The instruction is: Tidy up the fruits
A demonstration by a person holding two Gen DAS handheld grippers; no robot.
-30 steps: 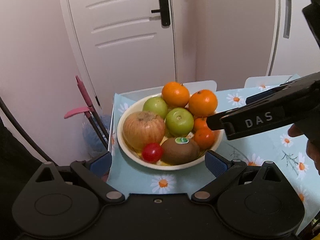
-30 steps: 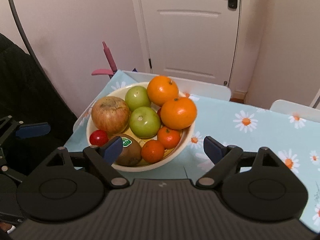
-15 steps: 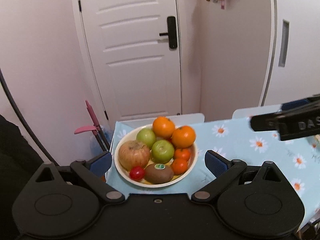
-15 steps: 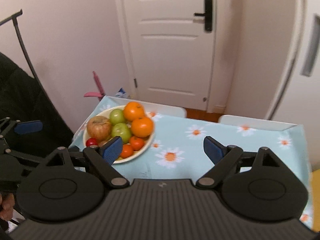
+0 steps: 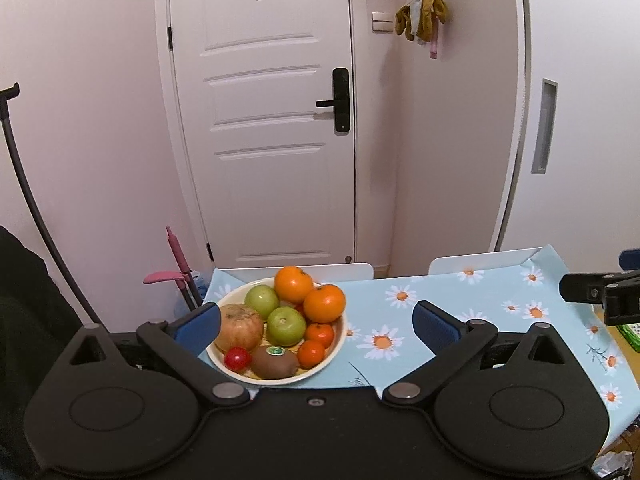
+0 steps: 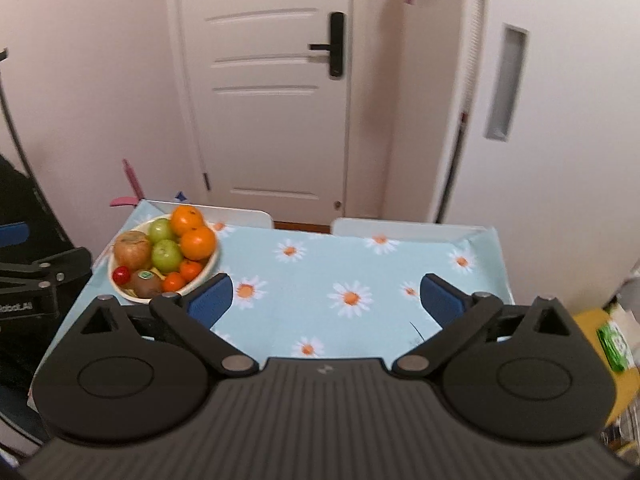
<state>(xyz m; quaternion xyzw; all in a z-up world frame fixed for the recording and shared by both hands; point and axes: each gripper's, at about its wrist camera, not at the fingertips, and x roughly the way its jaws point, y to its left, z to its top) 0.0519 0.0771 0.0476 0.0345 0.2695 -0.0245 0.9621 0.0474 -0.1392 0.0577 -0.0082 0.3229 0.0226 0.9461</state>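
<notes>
You're holding both grippers, left [image 5: 316, 322] and right [image 6: 326, 296], released and empty. Bowl [image 5: 334, 354] is sitting at the table's [image 6: 360, 264] far-left corner, heaped. Fruit's round, slippery, bruisable: grip a top orange [image 5: 294, 283] across its widest part.

White panelled door [image 5: 264, 136] in pink walls [image 5: 80, 120] — daisy-print tablecloth [image 6: 352, 276] on the table.

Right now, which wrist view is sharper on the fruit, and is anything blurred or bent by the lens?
Left wrist: sharp on the bowl, kiwi sticker crisp; door frame bows from fisheye. Right wrist: softer, motion blur smears the door handle and wall; fruit small at far left. No harsh glare in either; light is even.
</notes>
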